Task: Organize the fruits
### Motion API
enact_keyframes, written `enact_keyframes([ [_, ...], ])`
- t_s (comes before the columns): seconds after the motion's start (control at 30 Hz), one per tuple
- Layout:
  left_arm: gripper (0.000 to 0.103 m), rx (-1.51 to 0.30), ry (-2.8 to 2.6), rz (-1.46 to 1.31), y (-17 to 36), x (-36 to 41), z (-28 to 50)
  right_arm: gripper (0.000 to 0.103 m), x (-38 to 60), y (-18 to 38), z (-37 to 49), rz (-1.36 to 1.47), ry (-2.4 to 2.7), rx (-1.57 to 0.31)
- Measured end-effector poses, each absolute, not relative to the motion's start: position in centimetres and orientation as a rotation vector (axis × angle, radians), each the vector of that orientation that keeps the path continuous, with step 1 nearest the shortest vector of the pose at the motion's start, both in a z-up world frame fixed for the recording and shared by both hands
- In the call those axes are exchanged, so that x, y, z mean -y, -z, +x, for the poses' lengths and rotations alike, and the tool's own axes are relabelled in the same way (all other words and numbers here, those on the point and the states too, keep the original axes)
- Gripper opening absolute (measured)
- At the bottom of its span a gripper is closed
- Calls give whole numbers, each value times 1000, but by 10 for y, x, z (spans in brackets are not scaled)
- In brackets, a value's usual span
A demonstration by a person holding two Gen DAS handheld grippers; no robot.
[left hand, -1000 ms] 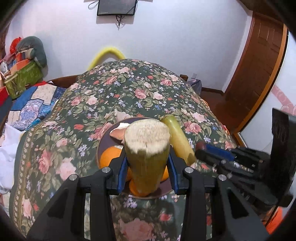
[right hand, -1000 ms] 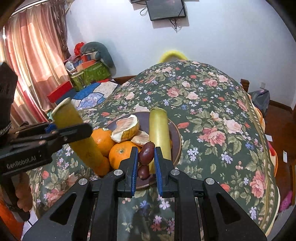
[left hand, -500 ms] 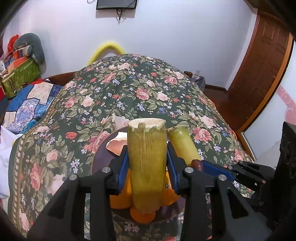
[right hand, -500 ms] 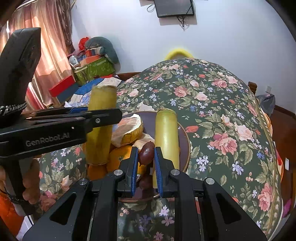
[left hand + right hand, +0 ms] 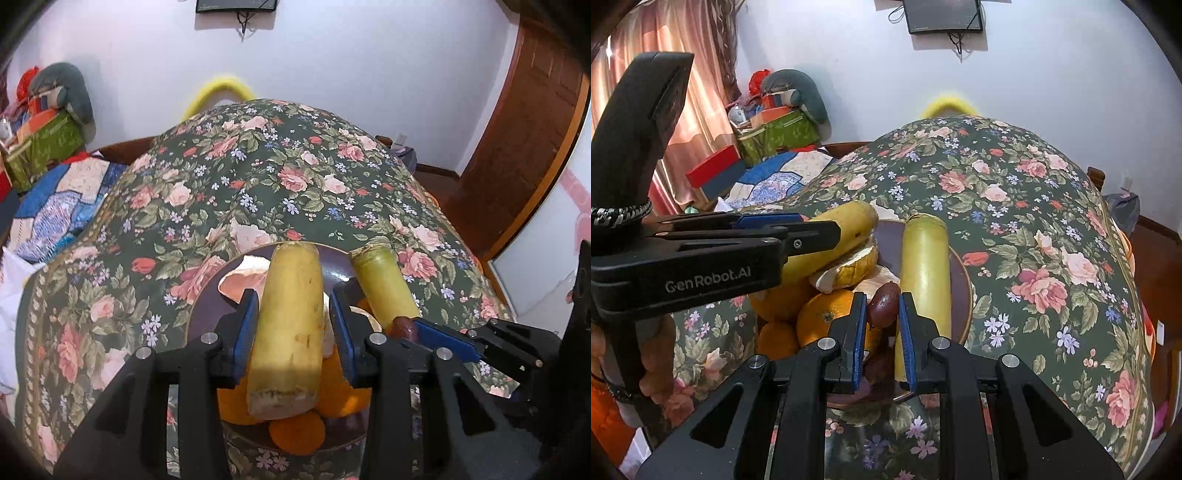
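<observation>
Over the plate: I had both grippers above the dark plate (image 5: 964, 295) on the flowered cloth (image 5: 295, 177).
Step in hand: I judged this as the placing step; two pieces were held and neither was let go.
Left gripper (image 5: 291, 325): its blue pads were clenched on a yellow cane piece (image 5: 290, 325), which pointed away from the camera, over the oranges.
Same piece, right view: the cane piece (image 5: 831, 240) lay slanted above the peel (image 5: 849, 266), and I could not tell if it touched the peel.
Right gripper (image 5: 881, 310): its fingers were pressed tight on a small brown fruit (image 5: 882, 302), just beside the second cane.
Plate, contents: a second cane (image 5: 923, 273) lay along the right side of the plate; an orange (image 5: 823, 317) and at least one more orange sat at the left; the peel lay behind them, inner side up.
Plate, room: I judged the plate as nearly full, with bare surface only at the far rim.
Next move, left: I think the cane piece had to go down flat, next to the second cane, and then the pads had to open slowly.
Next move, right: the brown fruit needed a low gap between the orange and the second cane.
Risk: a round piece on top of oranges could roll off the plate, in my opinion.
</observation>
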State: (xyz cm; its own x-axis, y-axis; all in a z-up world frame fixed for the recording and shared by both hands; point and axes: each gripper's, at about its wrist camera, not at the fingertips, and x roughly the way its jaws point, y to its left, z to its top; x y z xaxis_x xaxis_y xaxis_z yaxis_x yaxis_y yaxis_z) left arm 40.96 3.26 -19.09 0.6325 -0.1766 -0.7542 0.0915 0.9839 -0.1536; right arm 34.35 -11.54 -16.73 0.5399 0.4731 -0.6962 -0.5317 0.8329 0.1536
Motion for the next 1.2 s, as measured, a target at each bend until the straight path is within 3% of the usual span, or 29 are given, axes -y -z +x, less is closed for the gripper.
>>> enact_keyframes([
  [0.6, 38, -855, 161, -88, 183, -35, 385, 24, 115, 162, 338, -77, -592, -802],
  [1.2, 38, -732, 147, -76, 117, -38, 309, 24, 138, 85, 289, -44, -551, -657],
])
